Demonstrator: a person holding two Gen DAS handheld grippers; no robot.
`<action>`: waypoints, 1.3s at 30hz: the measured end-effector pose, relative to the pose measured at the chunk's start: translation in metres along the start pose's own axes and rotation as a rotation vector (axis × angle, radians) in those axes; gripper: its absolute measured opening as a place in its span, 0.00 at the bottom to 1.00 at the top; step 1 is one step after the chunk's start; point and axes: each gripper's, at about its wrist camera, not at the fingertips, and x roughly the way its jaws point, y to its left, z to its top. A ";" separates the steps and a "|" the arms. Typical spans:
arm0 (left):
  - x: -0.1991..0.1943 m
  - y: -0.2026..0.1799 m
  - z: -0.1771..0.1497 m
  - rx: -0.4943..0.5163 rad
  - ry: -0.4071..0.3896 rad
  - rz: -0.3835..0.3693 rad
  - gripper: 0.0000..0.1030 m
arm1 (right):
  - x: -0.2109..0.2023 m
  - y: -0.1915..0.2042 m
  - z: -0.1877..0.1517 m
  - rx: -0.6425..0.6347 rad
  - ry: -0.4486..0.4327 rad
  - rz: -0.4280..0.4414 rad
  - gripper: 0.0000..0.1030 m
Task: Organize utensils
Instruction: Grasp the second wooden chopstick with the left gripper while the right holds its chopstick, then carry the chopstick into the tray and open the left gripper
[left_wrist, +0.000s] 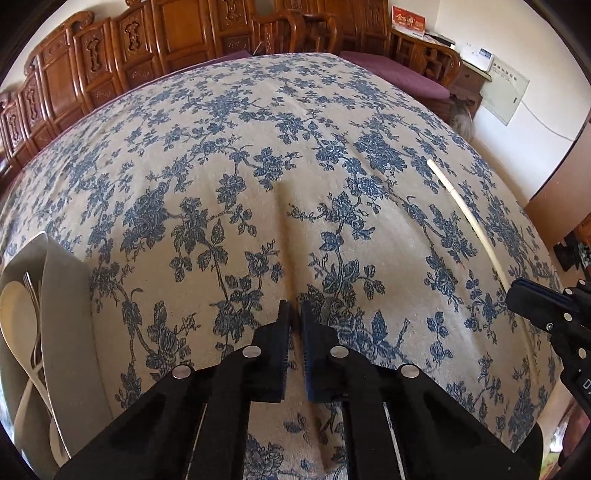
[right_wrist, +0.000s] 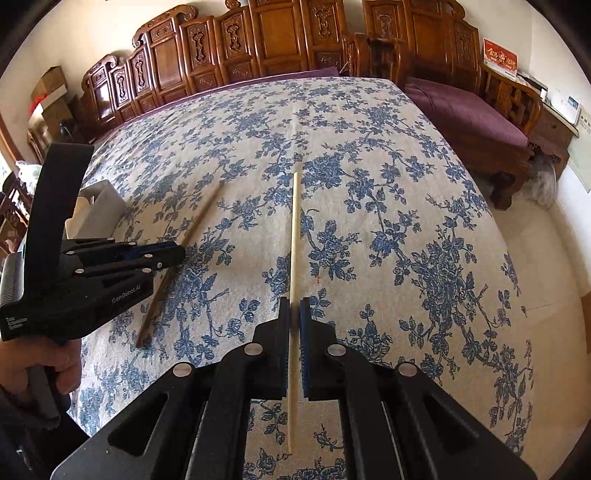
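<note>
Right wrist: both grippers clamp one chopstick each; next, carry them to holder

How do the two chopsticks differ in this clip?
The pale chopstick is light cream; the dark chopstick is brown. The right tool is shut on the pale one, the left tool on the dark one. The pale one points straight away, the dark one slants. Both are slim sticks over the floral tablecloth.

Two chopsticks on tablecloth, utensil holder left (spoon inside)
</note>
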 end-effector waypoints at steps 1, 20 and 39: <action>-0.001 0.001 -0.001 0.001 0.002 0.002 0.04 | -0.001 0.001 0.000 -0.002 -0.002 0.001 0.06; -0.096 0.042 -0.005 -0.023 -0.122 0.016 0.04 | -0.022 0.053 0.006 -0.111 -0.052 0.067 0.06; -0.154 0.110 -0.019 -0.052 -0.179 0.075 0.04 | -0.042 0.097 0.013 -0.179 -0.111 0.134 0.06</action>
